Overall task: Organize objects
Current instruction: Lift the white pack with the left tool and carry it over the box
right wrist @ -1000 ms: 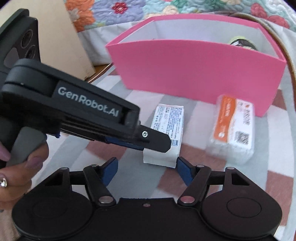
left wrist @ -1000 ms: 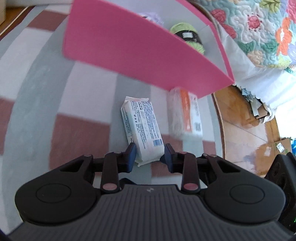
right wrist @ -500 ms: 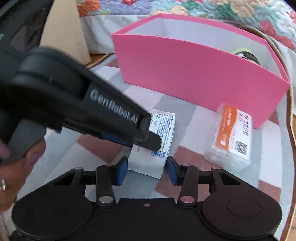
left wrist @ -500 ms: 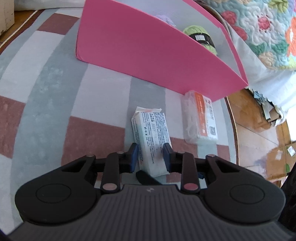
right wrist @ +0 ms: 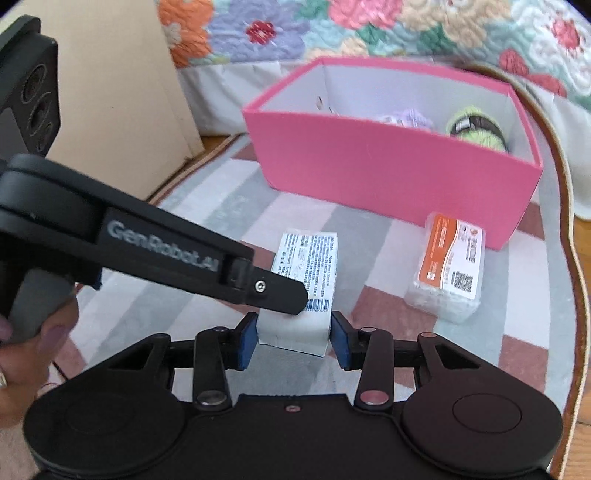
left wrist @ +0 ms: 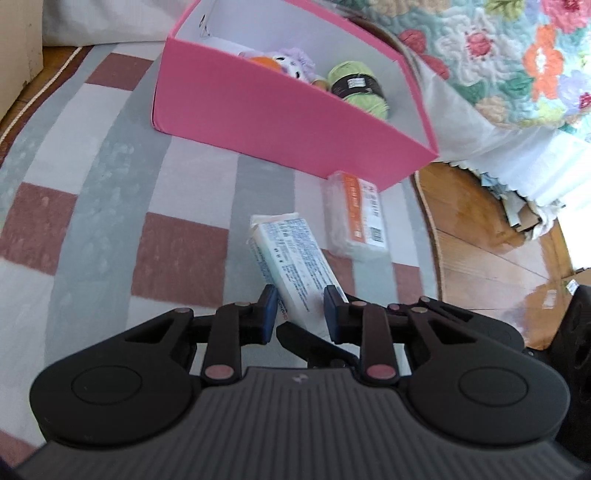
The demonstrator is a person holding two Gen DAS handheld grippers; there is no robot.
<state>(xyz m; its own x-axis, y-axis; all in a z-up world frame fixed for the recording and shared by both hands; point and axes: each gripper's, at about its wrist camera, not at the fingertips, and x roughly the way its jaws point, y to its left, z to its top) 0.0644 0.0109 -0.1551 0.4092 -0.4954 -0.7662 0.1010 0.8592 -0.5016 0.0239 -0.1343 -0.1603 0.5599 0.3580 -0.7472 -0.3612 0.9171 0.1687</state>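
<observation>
A white wrapped pack (left wrist: 291,254) with blue print is held at its near end by both grippers, and its far end points at the pink box (left wrist: 277,110). My left gripper (left wrist: 301,314) is shut on the pack's sides. My right gripper (right wrist: 293,341) has the same pack (right wrist: 306,266) between its jaws, which are closing, with the blue pads against the wrapper. The left gripper's finger (right wrist: 273,291) lies across the pack's top. A clear pack with an orange label (right wrist: 448,266) lies on the rug by the box's right corner.
The pink box (right wrist: 369,166) holds a green yarn ball (left wrist: 360,86) and a purple plush toy (left wrist: 291,64). The checked rug (left wrist: 110,184) ends at wooden floor (left wrist: 480,240) on the right. A quilted bed (right wrist: 369,26) stands behind, a beige panel (right wrist: 122,92) at the left.
The right jaws went from wide open to closed around the pack's end. Both grippers rose, the pack came up with them, and the inside of the box came into view.
</observation>
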